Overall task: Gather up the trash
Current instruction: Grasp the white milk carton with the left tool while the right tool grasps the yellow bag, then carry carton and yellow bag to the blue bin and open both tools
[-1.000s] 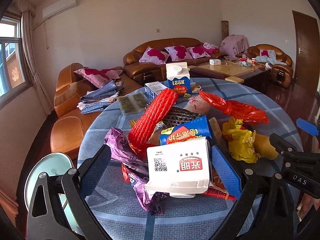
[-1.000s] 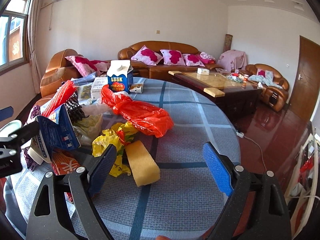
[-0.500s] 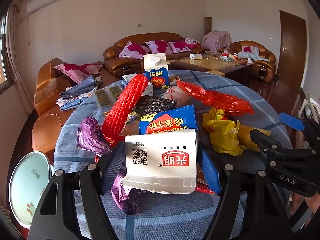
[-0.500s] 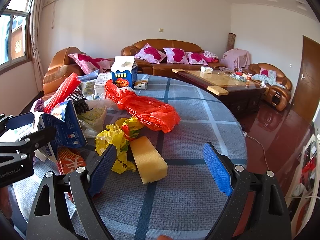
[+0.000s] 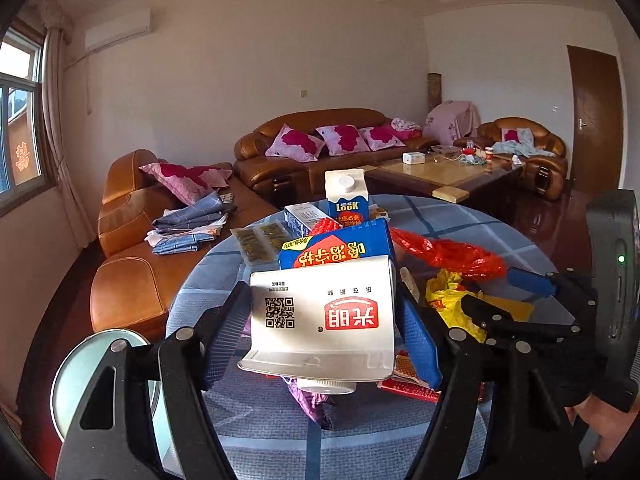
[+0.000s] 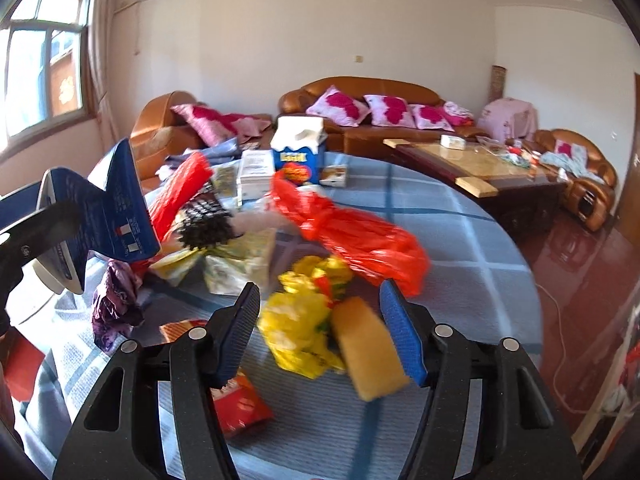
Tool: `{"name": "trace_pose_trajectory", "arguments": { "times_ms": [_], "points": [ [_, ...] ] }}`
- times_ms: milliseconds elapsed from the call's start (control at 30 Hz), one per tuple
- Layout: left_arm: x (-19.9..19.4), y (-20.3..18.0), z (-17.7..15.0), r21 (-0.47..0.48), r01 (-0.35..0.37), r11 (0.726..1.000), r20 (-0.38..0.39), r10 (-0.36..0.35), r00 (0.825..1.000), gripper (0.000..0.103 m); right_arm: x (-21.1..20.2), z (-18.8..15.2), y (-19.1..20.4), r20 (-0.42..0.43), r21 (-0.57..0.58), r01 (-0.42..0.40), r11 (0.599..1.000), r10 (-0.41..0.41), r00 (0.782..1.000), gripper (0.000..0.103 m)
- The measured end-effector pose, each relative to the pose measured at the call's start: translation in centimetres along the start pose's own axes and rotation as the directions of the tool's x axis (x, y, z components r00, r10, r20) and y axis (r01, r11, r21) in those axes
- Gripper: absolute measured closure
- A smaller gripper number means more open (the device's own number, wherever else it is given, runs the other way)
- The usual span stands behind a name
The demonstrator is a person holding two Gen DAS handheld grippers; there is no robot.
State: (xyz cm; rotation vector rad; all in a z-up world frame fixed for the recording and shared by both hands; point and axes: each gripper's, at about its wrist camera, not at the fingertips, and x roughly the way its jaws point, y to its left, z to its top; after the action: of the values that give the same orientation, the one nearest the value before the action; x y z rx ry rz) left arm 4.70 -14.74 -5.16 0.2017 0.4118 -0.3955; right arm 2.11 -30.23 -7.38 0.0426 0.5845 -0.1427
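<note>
My left gripper (image 5: 320,332) is shut on a white and blue milk carton (image 5: 324,316), cap toward me, lifted above the round table. It also shows at the left of the right wrist view (image 6: 100,212). My right gripper (image 6: 320,328) is open, its fingers around a yellow plastic bag (image 6: 300,324) and a yellow sponge (image 6: 370,354) on the table. A red plastic bag (image 6: 352,236), a red mesh sleeve (image 6: 180,192), a purple wrapper (image 6: 116,300) and a red snack packet (image 6: 240,404) lie around them.
The table has a blue checked cloth (image 6: 472,240). A blue LOOK carton (image 5: 346,198) and small boxes (image 6: 254,174) stand at its far side. A pale green bin (image 5: 68,376) sits on the floor at the left. Brown sofas (image 5: 320,152) and a coffee table (image 5: 444,172) lie beyond.
My left gripper closed on the milk carton and lifted it off the pile. My right gripper moved forward and left over the yellow bag and sponge, its jaws narrower.
</note>
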Motion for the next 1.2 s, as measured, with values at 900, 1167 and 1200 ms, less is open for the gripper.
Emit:
{"name": "trace_pose_trajectory", "arguments": {
  "times_ms": [900, 1167, 1200],
  "points": [
    [-4.6, 11.2, -0.4, -0.117, -0.305, 0.945, -0.003, 0.307, 0.952, 0.032, -6.1, 5.7, 5.2, 0.217, -0.134, -0.265, 0.955, 0.289, 0.932, 0.08],
    [-4.3, 15.5, -1.7, -0.133, -0.446, 0.885, -0.087, 0.438, 0.895, 0.032, -2.4, 8.5, 9.8, 0.211, -0.2, -0.395, 0.897, 0.433, 0.876, 0.08],
    [-4.4, 16.0, -1.9, -0.137, -0.463, 0.876, -0.096, 0.453, 0.886, 0.032, -2.0, 8.7, 10.5, 0.207, -0.208, -0.408, 0.889, 0.447, 0.87, 0.08]
  ]
}}
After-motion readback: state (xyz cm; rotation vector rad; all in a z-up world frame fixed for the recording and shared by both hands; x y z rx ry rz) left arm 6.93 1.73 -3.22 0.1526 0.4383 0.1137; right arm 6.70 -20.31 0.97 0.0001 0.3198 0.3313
